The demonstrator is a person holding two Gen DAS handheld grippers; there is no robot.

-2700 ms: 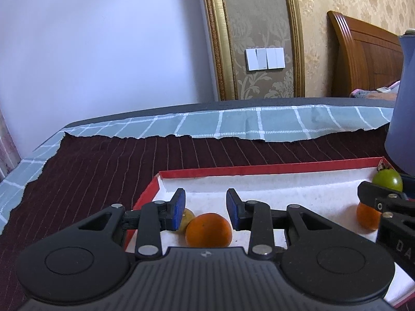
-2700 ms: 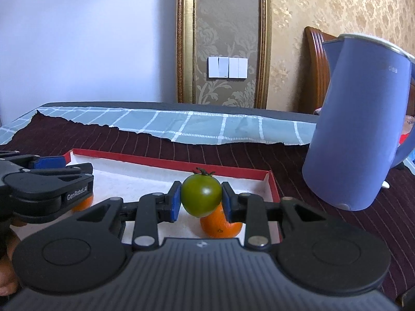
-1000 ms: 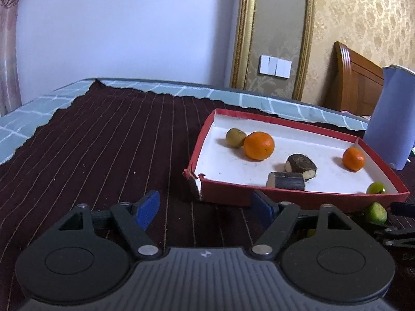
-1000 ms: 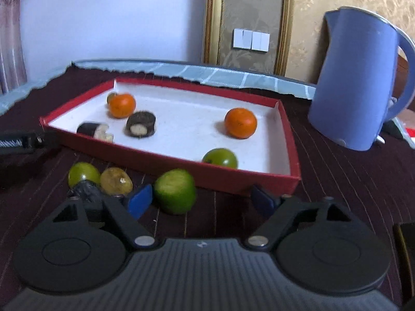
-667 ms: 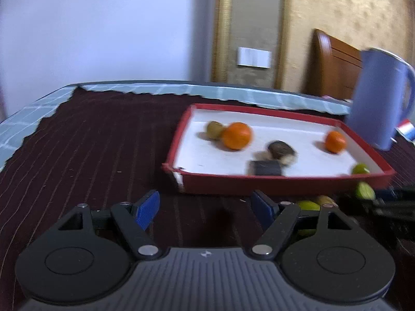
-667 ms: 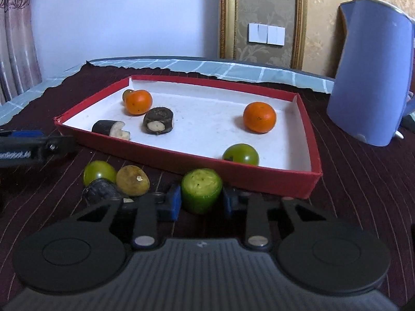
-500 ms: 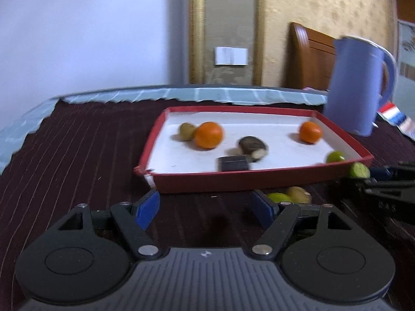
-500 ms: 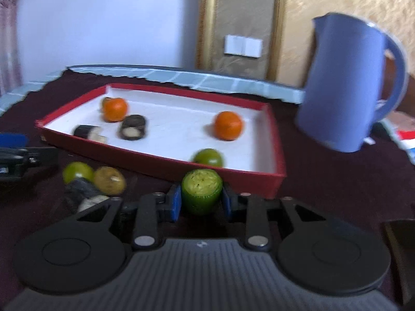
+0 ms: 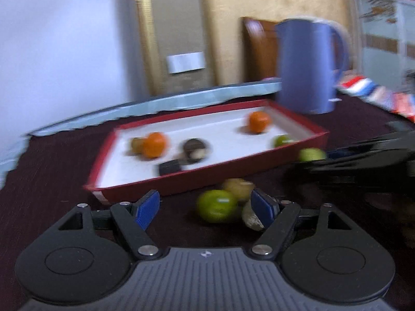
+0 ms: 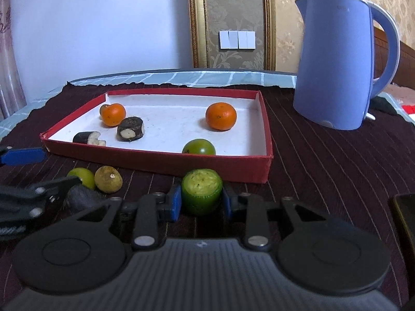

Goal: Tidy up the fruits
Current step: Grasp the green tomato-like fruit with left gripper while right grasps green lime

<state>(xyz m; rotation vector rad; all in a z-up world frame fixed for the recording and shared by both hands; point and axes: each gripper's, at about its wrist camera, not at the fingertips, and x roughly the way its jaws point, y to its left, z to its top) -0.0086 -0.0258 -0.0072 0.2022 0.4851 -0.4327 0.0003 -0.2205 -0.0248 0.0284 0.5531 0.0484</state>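
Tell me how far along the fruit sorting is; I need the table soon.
Done: six pieces lie in the red tray. In hand: the right gripper is shut on a cut green fruit. Left: the open left gripper nears a green fruit, yellowish fruit and dark piece.

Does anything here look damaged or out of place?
Yes. The green fruit in the right gripper has its top cut flat, and two dark pieces in the red tray show pale cut ends. Three fruits, one green, lie outside it.

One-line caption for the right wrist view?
Right gripper shut on cut green fruit before the red tray.
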